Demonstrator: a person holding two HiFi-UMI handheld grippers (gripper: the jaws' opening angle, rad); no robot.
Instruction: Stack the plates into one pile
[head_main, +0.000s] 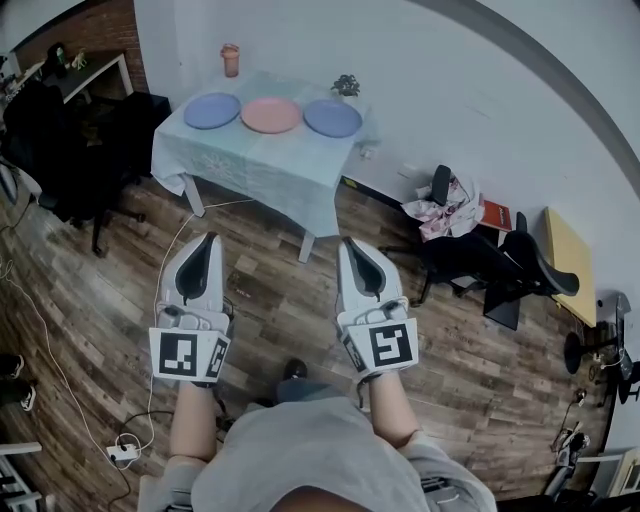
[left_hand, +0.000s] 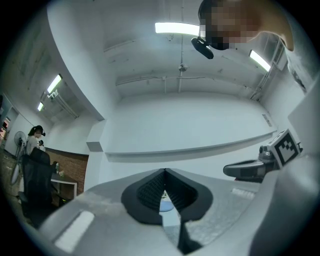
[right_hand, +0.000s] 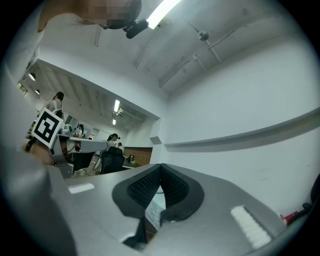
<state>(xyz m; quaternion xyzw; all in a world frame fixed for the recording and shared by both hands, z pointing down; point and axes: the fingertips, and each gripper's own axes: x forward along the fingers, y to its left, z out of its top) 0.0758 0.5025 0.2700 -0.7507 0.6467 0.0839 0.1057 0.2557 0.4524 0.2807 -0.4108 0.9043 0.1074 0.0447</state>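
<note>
Three plates lie in a row on a small table with a pale cloth, far ahead in the head view: a blue plate on the left, a pink plate in the middle, another blue plate on the right. My left gripper and right gripper are held out side by side well short of the table, both shut and empty. In the left gripper view the left gripper has its tips touching, with a sliver of blue plate behind them. The right gripper is shut too.
An orange cup and a small plant stand at the table's back edge. Black office chairs with clutter sit at the right, a dark chair and desk at the left. Cables and a power strip lie on the wood floor.
</note>
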